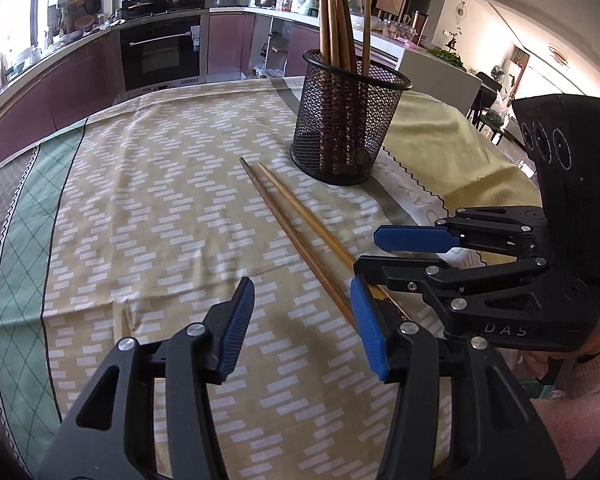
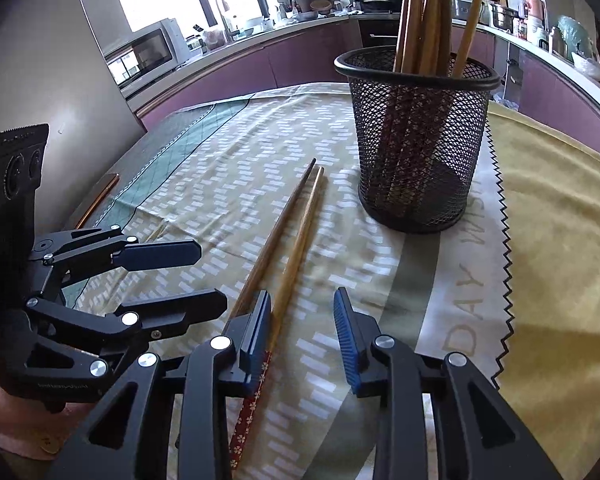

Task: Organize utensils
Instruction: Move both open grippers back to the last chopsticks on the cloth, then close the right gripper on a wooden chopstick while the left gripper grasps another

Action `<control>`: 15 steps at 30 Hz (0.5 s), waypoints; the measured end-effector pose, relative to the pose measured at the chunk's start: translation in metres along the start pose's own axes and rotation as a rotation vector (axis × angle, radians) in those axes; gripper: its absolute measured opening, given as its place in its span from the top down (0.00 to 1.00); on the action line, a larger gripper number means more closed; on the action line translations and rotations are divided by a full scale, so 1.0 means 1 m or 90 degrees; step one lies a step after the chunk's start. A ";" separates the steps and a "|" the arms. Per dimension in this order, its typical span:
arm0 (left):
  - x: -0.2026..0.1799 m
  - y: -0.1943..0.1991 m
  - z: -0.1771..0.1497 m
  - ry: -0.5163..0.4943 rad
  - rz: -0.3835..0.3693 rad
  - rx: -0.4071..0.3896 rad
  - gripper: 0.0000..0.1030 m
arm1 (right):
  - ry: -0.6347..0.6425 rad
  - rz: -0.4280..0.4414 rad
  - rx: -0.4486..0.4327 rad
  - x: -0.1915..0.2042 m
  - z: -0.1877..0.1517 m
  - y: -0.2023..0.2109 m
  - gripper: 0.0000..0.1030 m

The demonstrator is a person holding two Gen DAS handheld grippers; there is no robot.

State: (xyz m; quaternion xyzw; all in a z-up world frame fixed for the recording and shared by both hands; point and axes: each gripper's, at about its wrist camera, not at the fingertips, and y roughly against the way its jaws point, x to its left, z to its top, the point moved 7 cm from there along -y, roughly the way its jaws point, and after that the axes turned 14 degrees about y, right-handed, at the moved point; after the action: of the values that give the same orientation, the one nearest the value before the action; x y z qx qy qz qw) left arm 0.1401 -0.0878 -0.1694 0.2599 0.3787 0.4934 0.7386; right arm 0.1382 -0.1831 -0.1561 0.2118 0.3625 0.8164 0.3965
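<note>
Two loose chopsticks [image 1: 296, 236] lie side by side, touching along most of their length, on the tablecloth [image 1: 160, 220] around the middle of the surface. Their tips point toward the base of the mesh cup [image 1: 346, 120] and stop just short of it. I see the cup upright, holding several more wooden chopsticks [image 1: 334, 16] that lean on its rim. It sits toward the far edge, next to the zigzag border of the yellow cloth [image 2: 560, 220].

Left gripper [image 1: 302, 326]: jaws spread, nothing between them, low over the cloth just left of the chopsticks' thick ends. Right gripper [image 2: 302, 336]: jaws spread too, nothing held; its left finger sits over the thick end of the lighter chopstick, contact unclear.

Room: bare cloth stretches left of the pair out to the green border [image 1: 24, 220] near the left edge. The two grippers sit close together at the near ends.
</note>
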 end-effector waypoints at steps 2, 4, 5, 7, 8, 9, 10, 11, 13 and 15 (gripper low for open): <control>-0.002 -0.004 -0.002 -0.005 0.004 0.007 0.52 | -0.002 0.002 0.000 -0.001 -0.001 0.001 0.71; -0.003 -0.008 -0.003 -0.011 0.007 0.013 0.52 | -0.004 0.003 0.001 -0.003 -0.001 0.002 0.71; -0.004 -0.010 -0.004 -0.014 0.010 0.014 0.52 | -0.005 0.003 0.001 -0.004 -0.001 0.002 0.71; -0.006 -0.012 -0.005 -0.024 0.021 0.013 0.52 | -0.006 0.004 0.001 -0.005 -0.001 0.002 0.71; -0.007 -0.013 -0.005 -0.027 0.025 0.012 0.52 | -0.006 0.004 0.001 -0.005 -0.001 0.002 0.71; -0.007 -0.013 -0.005 -0.028 0.028 0.012 0.51 | -0.005 0.004 0.001 -0.005 -0.001 0.002 0.71; -0.007 -0.013 -0.005 -0.027 0.030 0.013 0.51 | -0.004 0.003 0.002 -0.005 0.000 0.002 0.71; -0.007 -0.014 -0.005 -0.026 0.032 0.013 0.52 | -0.004 0.003 0.001 -0.005 0.000 0.002 0.71; -0.006 -0.014 -0.004 -0.023 0.038 0.013 0.53 | -0.003 0.002 0.002 -0.005 0.001 0.001 0.71; -0.005 -0.011 -0.004 -0.019 0.048 0.011 0.58 | 0.002 -0.002 0.003 -0.004 0.001 0.001 0.71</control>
State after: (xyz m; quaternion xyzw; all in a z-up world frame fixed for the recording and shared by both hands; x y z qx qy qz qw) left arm 0.1414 -0.0968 -0.1788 0.2879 0.3618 0.5133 0.7230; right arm 0.1413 -0.1863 -0.1550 0.2104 0.3653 0.8153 0.3968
